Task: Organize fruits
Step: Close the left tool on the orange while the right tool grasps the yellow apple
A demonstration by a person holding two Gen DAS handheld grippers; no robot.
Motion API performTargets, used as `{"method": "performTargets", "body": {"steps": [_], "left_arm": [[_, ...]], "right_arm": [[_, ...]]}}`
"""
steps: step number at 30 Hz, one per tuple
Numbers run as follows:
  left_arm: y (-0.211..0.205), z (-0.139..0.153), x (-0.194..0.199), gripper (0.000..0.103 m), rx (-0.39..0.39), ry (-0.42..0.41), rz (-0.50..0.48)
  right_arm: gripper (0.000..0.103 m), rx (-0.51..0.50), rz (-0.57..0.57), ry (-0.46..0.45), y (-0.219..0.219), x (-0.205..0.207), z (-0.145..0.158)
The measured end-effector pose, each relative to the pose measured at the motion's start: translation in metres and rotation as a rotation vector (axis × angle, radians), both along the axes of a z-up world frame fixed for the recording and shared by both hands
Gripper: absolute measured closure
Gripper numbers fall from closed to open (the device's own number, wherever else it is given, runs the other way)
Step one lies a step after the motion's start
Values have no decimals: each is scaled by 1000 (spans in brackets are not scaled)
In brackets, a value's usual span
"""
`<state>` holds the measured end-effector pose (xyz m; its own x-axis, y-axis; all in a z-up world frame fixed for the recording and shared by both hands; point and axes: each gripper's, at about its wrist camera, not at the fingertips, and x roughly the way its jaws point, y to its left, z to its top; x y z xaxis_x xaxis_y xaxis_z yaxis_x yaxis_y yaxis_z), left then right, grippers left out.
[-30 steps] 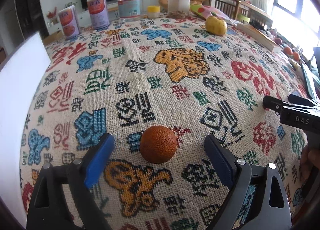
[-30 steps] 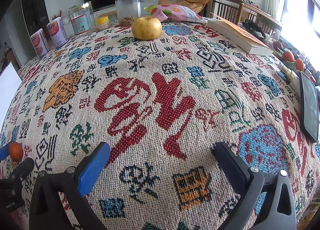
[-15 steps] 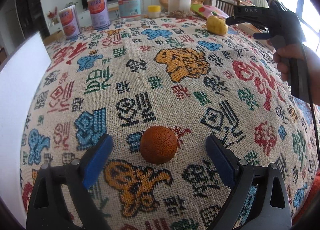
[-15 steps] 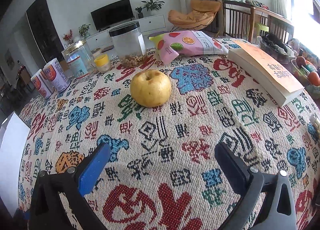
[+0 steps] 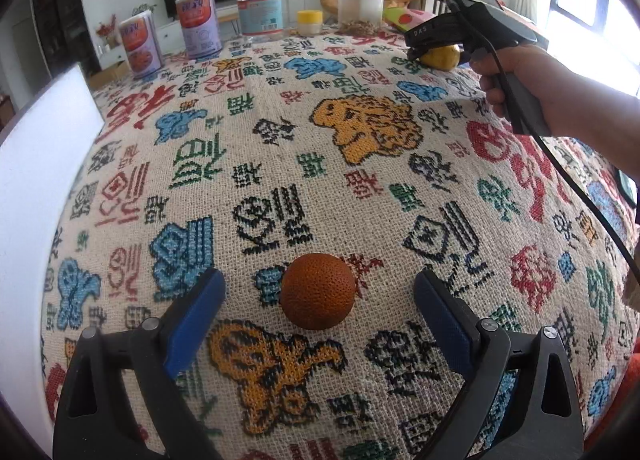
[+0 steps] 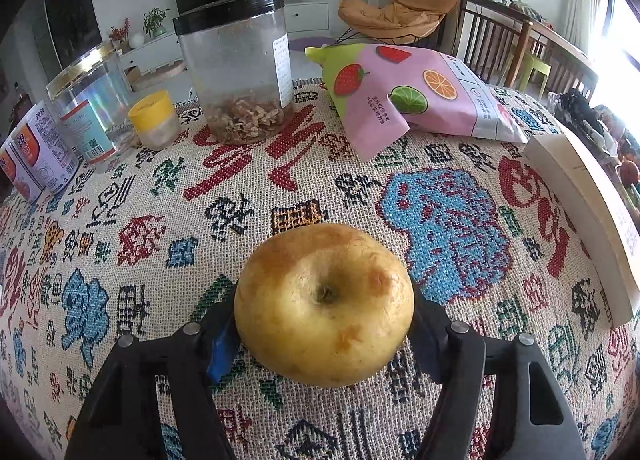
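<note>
Right gripper (image 6: 324, 334): jaws closing on the yellow apple (image 6: 324, 310), pads against both its sides, fruit seated on the patterned tablecloth (image 6: 280, 188). Pitched steeply down. In the left wrist view a bare hand (image 5: 516, 72) grips its handle at 1 o'clock, forearm running off at 3 o'clock.

Left gripper (image 5: 318, 302): jaws wide apart, holding nothing, angled down over the surface. The orange (image 5: 318, 290) sits between the blue pads, clear of both.

Beyond the apple: walnut jar (image 6: 236, 72) at 11 o'clock, fruit-print snack bag (image 6: 416, 96) at 1 o'clock, book (image 6: 588, 220) at 3 o'clock.
</note>
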<state>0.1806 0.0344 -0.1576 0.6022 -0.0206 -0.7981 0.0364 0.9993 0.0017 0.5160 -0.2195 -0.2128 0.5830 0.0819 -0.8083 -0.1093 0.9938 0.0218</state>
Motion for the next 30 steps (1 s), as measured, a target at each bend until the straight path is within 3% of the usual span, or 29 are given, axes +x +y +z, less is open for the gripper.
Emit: {"method": "performTargets", "body": {"steps": [5, 10, 20, 25, 30], "left_arm": [[0, 0, 0, 6, 0, 0, 0], [0, 0, 0, 6, 0, 0, 0], [0, 0, 0, 6, 0, 0, 1], [0, 0, 0, 6, 0, 0, 1], [0, 0, 0, 6, 0, 0, 2]], "right_arm": [[33, 79, 29, 10, -7, -19, 7], [33, 170, 79, 19, -15, -66, 15], [33, 283, 209, 16, -22, -217, 38], [33, 119, 181, -28, -6, -282, 24], [32, 70, 154, -7, -2, -290, -4]]}}
